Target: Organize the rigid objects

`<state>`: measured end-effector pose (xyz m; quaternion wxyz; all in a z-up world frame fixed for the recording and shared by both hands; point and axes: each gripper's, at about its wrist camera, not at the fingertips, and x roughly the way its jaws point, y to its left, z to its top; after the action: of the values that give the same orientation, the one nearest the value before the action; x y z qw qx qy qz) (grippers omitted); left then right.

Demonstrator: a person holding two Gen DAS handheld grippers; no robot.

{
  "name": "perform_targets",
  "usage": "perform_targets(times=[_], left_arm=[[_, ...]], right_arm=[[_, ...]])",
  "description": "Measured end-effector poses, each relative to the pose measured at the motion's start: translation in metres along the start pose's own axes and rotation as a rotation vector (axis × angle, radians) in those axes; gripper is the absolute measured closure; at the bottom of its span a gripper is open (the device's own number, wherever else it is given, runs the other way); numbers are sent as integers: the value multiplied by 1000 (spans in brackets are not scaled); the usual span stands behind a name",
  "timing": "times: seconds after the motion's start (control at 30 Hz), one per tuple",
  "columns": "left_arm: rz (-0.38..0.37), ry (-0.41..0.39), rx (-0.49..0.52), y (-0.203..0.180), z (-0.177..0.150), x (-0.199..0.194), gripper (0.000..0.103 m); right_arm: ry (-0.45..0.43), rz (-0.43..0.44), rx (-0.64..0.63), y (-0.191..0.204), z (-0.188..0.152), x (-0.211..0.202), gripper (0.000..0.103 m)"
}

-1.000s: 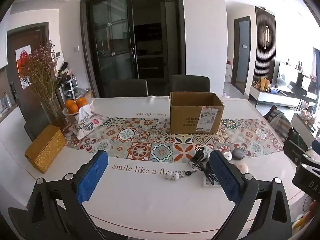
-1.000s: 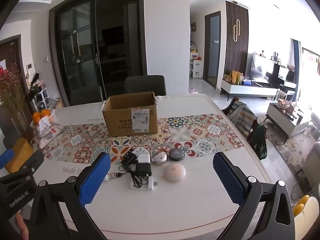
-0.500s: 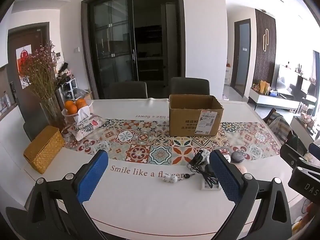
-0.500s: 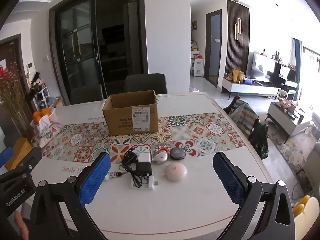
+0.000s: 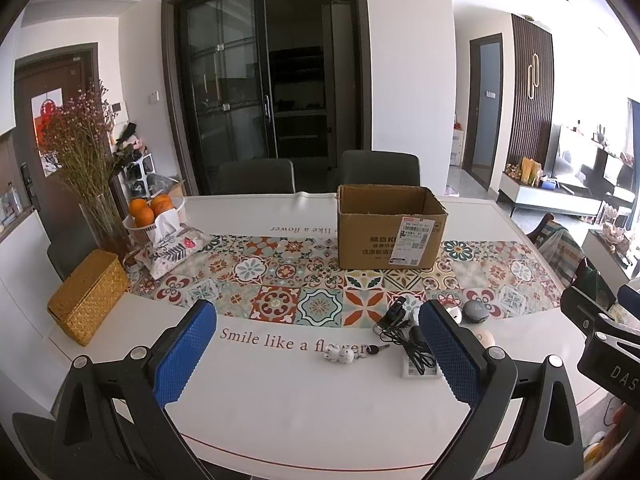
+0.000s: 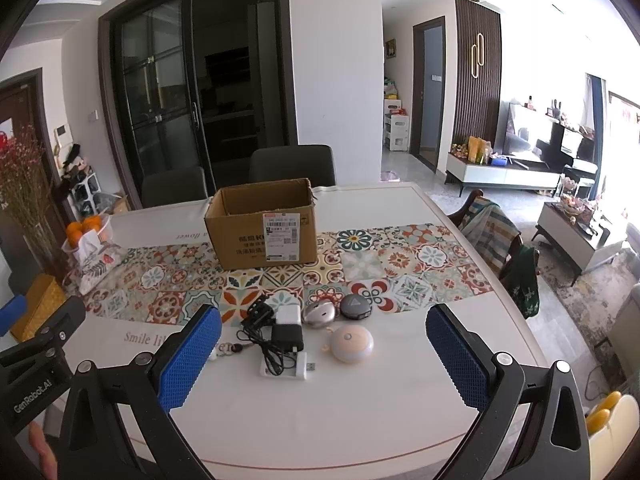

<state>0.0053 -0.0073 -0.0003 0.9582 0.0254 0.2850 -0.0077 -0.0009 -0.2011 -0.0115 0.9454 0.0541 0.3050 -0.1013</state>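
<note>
An open cardboard box [image 6: 264, 228] [image 5: 390, 226] stands on the patterned runner. In front of it lie a black charger with cable [image 6: 286, 338], a white adapter [image 6: 289, 314], a white charger block [image 6: 286, 368], a silver round gadget [image 6: 319, 314], a dark grey disc [image 6: 355, 305], a pink round gadget [image 6: 354, 344] and a key with a white charm [image 5: 346, 354]. My left gripper [image 5: 316, 358] is open and empty above the table's near edge. My right gripper [image 6: 324, 358] is open and empty, back from the pile.
A woven yellow box [image 5: 86, 296], a floral tissue pouch [image 5: 172, 248], a basket of oranges [image 5: 150, 208] and a vase of dried flowers [image 5: 86, 160] stand at the left. Two dark chairs [image 5: 380, 168] are behind the table [image 5: 280, 408].
Both grippers have drawn back and risen a little, so the table and objects look slightly farther away. Nothing on the table has moved.
</note>
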Motion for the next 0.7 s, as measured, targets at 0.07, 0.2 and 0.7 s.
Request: perform_targets(times=[0.07,0.2,0.7], left_arm=[[1,1,-1,0,0,0,0],[3,5,-1,-1,0,1,0],[2,17,-2,-4,1,5,0]], right_arm=[[0,-2,0,0,0,1,0],[0,2,-2,-2,1,4,0],[4,5,-4,-4,1,9,0]])
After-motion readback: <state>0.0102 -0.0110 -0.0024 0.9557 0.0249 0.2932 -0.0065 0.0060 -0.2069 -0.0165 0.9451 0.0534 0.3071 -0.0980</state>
